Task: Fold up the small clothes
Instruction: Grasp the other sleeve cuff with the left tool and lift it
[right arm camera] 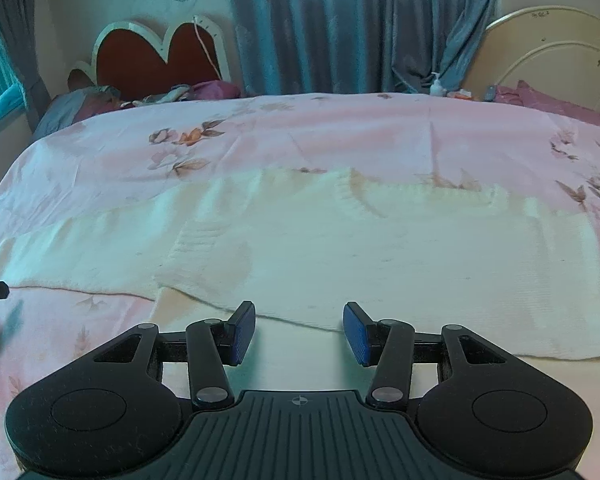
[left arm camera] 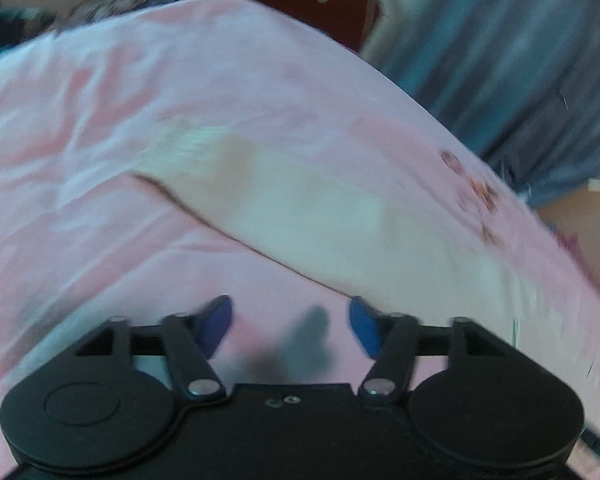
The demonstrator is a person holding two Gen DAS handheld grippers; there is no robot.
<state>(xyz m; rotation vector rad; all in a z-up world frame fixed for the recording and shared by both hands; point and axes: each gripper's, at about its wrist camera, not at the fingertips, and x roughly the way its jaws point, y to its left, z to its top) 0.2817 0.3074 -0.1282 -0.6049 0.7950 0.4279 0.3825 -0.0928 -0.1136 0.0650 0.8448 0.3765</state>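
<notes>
Both tools sit spread with nothing pinched, the left tool (left arm camera: 290, 326) over the pink floral bedsheet (right arm camera: 300, 128) and the right tool (right arm camera: 299, 332) at the near edge of the cream knit sweater (right arm camera: 340, 248) lying flat on the bed.

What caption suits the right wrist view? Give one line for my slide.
Open right tongs hover above a cream knitted garment spread on a pink floral bedsheet, nothing between the pads.

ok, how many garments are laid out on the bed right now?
1. A white knit sweater lies flat on the pink floral bedsheet, just ahead of the right hand-held gripper. The crumpled fabrics by the heart-shaped headboard may be more clothes.
</notes>
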